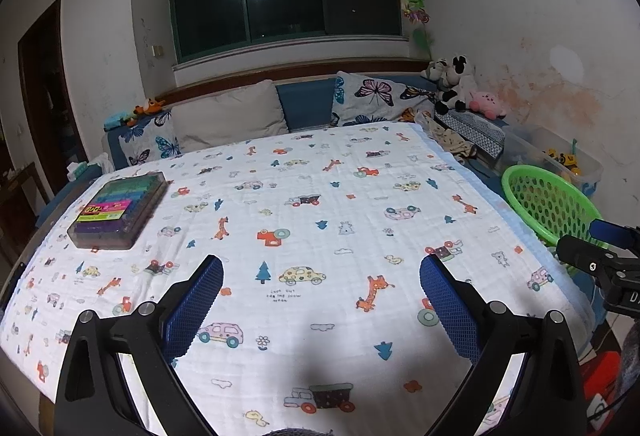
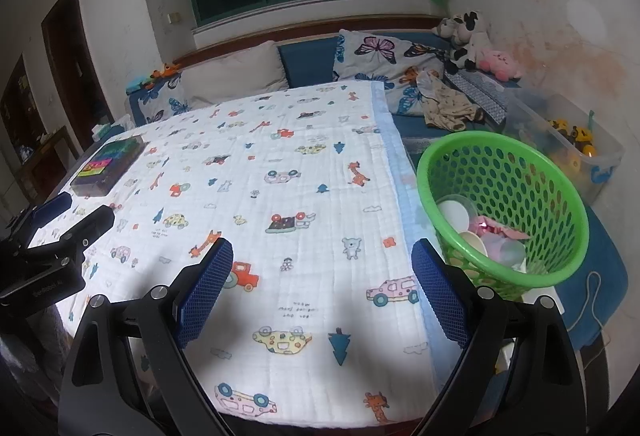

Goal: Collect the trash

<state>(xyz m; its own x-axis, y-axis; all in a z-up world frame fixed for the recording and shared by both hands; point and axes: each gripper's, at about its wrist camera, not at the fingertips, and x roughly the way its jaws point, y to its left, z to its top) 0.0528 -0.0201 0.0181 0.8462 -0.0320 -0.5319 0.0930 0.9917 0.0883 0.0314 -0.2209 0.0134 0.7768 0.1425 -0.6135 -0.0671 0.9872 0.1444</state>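
Trash: white cups (image 2: 454,213) and pink scraps (image 2: 496,230) inside green perforated basket (image 2: 560,191), just off right edge of printed white blanket (image 2: 300,175). Left gripper (image 1: 321,264) and right gripper (image 2: 322,248) both spread wide, empty, above blanket. Marker case (image 1: 118,209) at far left corner. Beyond: butterfly pillows (image 1: 376,95), plush toys (image 1: 460,83), dark window (image 1: 286,11), stained wall (image 1: 560,91).

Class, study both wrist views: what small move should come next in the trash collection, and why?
Probably none beyond pulling back: both the left gripper and right gripper are open and empty, the green basket already holds cups and wrappers, and no loose trash shows on the blanket. Only a marker case remains.
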